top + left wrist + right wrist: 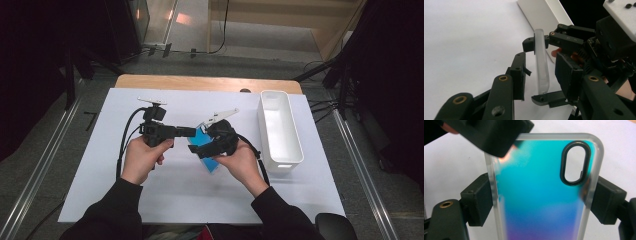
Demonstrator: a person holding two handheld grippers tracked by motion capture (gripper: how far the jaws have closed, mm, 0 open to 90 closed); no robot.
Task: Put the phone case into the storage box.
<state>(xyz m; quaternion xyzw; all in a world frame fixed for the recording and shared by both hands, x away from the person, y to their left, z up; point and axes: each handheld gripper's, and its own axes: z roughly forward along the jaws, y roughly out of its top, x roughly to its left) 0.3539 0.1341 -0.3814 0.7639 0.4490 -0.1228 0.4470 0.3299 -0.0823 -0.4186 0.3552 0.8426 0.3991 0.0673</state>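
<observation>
At the left we see the left hand (142,157) holding the left gripper (191,132) level, pointing right; its jaws stand spread on either side of the phone case's (541,192) edge, not pressing it. To the right, the right hand (241,162) angles the right gripper (196,149) leftward, its jaws pinching the single blue-tinted clear case by its long sides, above the counter (175,200). Beyond the right jaws sits one white bin (295,145). We can read no writing.

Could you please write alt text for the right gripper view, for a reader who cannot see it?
A phone case with a blue-to-purple back and frosted clear rim is clamped by its two long edges in the right gripper. Its oval camera cutout sits upper right, over a white table; the left gripper overlaps the top left corner.
</observation>
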